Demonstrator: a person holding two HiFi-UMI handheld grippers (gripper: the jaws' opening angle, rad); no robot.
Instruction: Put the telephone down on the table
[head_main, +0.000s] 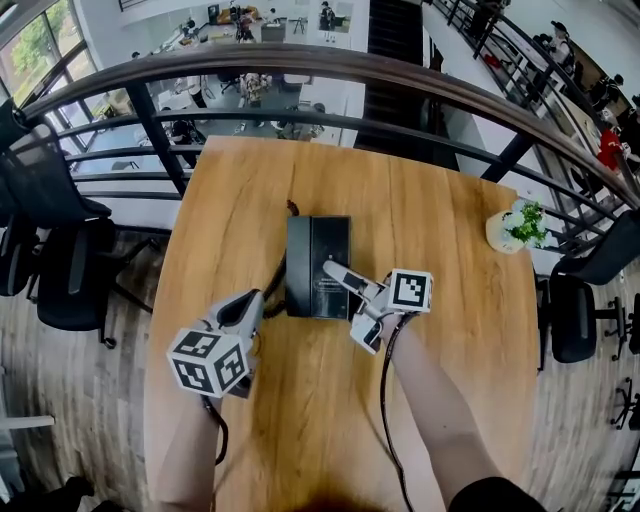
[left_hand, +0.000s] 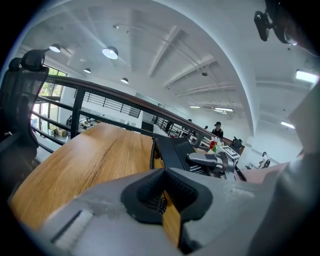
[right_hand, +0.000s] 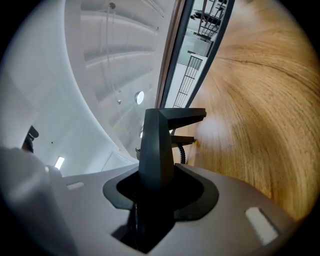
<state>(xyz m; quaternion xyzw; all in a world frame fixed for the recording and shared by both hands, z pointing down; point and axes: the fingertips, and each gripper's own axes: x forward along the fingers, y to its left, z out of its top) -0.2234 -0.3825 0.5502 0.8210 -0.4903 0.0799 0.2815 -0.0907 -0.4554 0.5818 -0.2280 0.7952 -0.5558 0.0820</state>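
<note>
A: Gripping the telephone (head_main: 318, 262) by its near right edge: the right hand-held gripper (head_main: 334, 270) is clamping on the black casing with its jaws standing part-way apart. In the right gripper view the pads are pressing on both sides of it.

B: Where is the phone sitting?

A: It is lying flat around the middle of the table (head_main: 440, 400), either just touching the wood or hanging just above it. No view is showing the underside, so I am not calling contact.

B: What is the left side doing?

A: The left hand-held gripper (head_main: 258, 299) is sitting just beside the phone's left edge with its jaws almost together. The coiled cord (left_hand: 152, 154) is running into the narrow gap between the pads, so it is looking pinched on the cord.

B: What is worrying you?

A: If the right one is letting go while the base is off the wood, the phone is dropping and landing hard. The grip is off-centre, on one edge, so the far side may be tipping down first. And if the left one is pulling away with the cord caught, it is dragging the phone sideways — maybe twisting it out of the right grip.

B: Is anything nearby at risk?

A: Not really — the potted plant (head_main: 515, 228) is standing well apart, at the table's right edge.
</note>
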